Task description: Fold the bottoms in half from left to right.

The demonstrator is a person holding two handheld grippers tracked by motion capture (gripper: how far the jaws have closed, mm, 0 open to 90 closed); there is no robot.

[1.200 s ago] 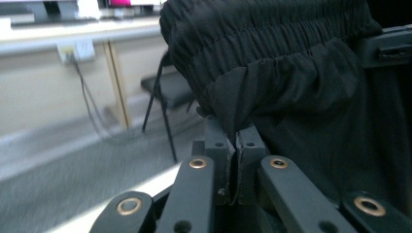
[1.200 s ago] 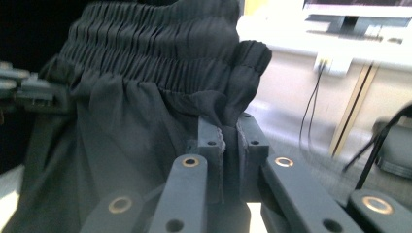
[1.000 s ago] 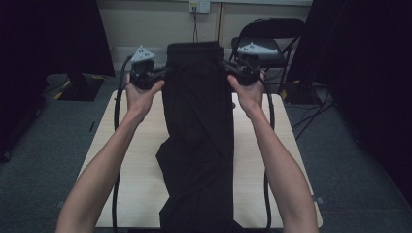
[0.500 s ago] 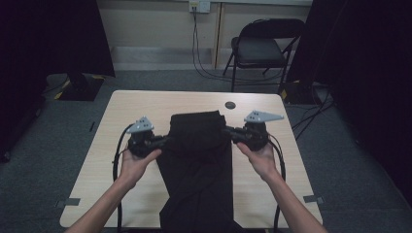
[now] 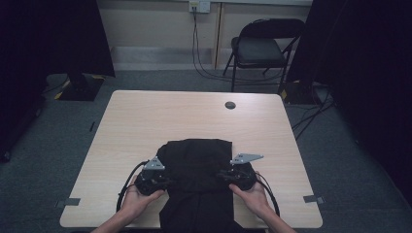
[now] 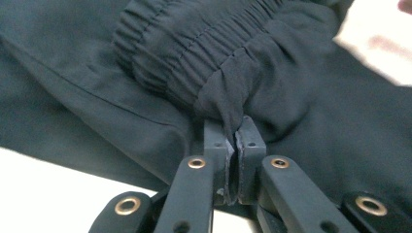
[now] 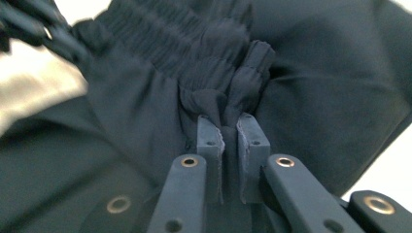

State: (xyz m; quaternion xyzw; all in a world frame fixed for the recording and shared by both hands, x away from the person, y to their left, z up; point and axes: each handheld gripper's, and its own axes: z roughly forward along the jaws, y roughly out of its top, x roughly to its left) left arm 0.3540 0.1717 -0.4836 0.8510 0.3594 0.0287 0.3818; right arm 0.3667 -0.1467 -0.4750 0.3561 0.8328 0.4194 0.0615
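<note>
Low over the wooden surface [image 5: 145, 121], each tool pinches one end of the elastic waistband of black trousers [image 5: 197, 160]: left tool [image 5: 163, 180], right tool [image 5: 224, 174]. Gripping both ends likely keeps the folded cloth spread flat while it rests near the person's edge.

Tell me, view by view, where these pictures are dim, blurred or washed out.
High view: dim, room edges nearly black, the black elastic-waisted cloth garment shows little detail. Left gripper view: waistband sharp, pale wooden table washed out and smeared at top right. Right gripper view: soft throughout, far corners blurred.
</note>
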